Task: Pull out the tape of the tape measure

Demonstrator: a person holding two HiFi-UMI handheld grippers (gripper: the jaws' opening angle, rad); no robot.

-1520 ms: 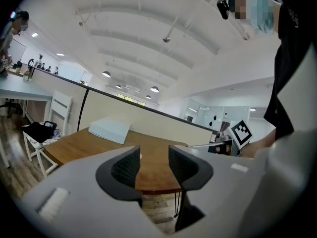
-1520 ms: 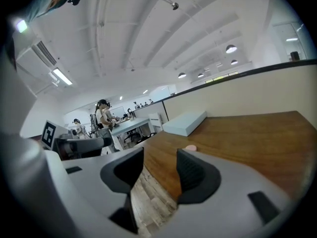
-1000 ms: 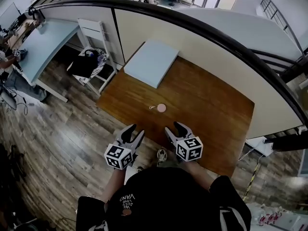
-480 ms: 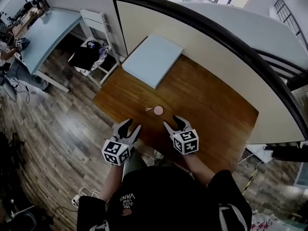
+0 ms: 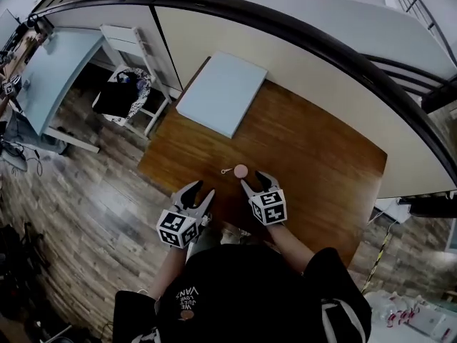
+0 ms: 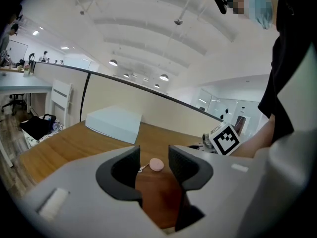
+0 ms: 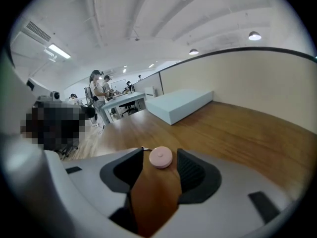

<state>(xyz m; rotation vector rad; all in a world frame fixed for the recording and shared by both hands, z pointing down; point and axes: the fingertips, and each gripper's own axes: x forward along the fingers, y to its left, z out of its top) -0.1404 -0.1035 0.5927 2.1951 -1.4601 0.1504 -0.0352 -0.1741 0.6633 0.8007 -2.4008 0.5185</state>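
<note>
A small round pink tape measure [image 5: 240, 171] lies on the wooden table [image 5: 314, 156], its short tab end [image 5: 226, 171] sticking out to its left. My right gripper [image 5: 255, 183] is open just short of it; in the right gripper view the pink disc [image 7: 161, 157] sits a little beyond the gap between the jaws. My left gripper [image 5: 196, 194] is open and empty over the table's near edge, left of the tape measure [image 6: 156, 164], which shows farther off between its jaws.
A flat pale-blue box [image 5: 221, 93] lies at the table's far left corner. A curved partition wall [image 5: 321, 56] runs behind the table. A white chair with dark bags [image 5: 128, 95] and a light-blue desk [image 5: 43, 77] stand on the floor to the left.
Both grippers have moved forward and down toward the tape measure; the right one now sits close behind it. The tape measure has not moved on the table.
</note>
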